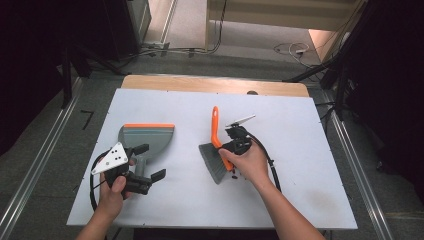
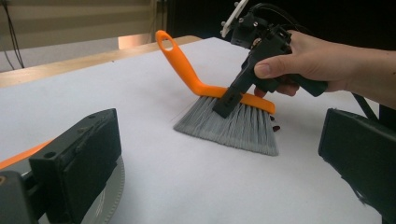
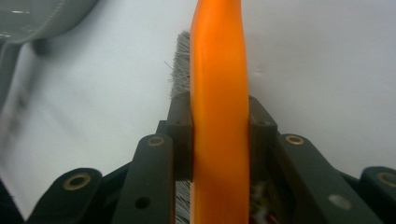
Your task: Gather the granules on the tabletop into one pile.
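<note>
A white table [image 1: 165, 100] carries a grey dustpan [image 1: 145, 137] with an orange front lip at about 9 o'clock from the table's middle, and a hand brush [image 1: 216, 145] with an orange handle and grey bristles just right of centre, at roughly 3 o'clock.

The right gripper [image 1: 235, 146], held in the person's right hand [image 1: 250, 162], has its two black jaws clamped on the orange spine of the hand brush [image 3: 218, 116]; the right gripper view shows a jaw pressed flat against each side of it. In the left gripper view the brush [image 2: 233, 123] stands tilted, bristle tips on the table and handle loop rising toward 11 o'clock, with the right gripper [image 2: 229, 100] pinching just above the bristles. Small dark crumbs [image 2: 275, 127] lie beside the bristles.

The left gripper [image 1: 150, 162], in the left hand [image 1: 112, 192], sits at the dustpan's 6 o'clock end, jaws spread wide on either side of the dustpan's handle and gripping nothing.
</note>
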Tool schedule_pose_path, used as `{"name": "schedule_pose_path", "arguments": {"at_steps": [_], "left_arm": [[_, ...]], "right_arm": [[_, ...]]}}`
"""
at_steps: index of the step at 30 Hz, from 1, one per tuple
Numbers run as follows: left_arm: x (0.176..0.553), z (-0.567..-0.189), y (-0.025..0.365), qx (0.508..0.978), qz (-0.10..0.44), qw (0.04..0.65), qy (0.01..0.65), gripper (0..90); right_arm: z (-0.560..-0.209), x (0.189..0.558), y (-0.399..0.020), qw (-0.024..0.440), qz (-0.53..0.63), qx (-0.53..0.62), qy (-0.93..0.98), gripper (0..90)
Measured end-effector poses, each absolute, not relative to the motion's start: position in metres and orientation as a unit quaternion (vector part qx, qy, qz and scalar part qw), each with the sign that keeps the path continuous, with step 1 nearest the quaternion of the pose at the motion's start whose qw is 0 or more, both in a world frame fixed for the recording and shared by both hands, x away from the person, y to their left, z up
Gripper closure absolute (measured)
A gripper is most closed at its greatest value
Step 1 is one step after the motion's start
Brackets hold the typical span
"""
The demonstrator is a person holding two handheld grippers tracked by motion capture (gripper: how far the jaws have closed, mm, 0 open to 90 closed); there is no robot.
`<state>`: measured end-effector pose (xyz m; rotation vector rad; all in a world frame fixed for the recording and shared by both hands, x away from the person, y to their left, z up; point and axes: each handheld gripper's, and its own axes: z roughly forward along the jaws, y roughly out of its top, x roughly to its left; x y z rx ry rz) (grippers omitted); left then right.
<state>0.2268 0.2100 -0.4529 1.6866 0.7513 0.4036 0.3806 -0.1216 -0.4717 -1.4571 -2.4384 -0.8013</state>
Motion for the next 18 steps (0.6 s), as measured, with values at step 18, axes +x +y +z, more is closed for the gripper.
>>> {"name": "schedule_pose_path", "arguments": {"at_steps": [18], "left_arm": [[0.228,-0.454,0.208,0.728,0.172,0.581,0.322,0.0]], "right_arm": [[-0.472,0.385,-0.172,0.084,-0.281,-0.526,-0.798,67.6]]}}
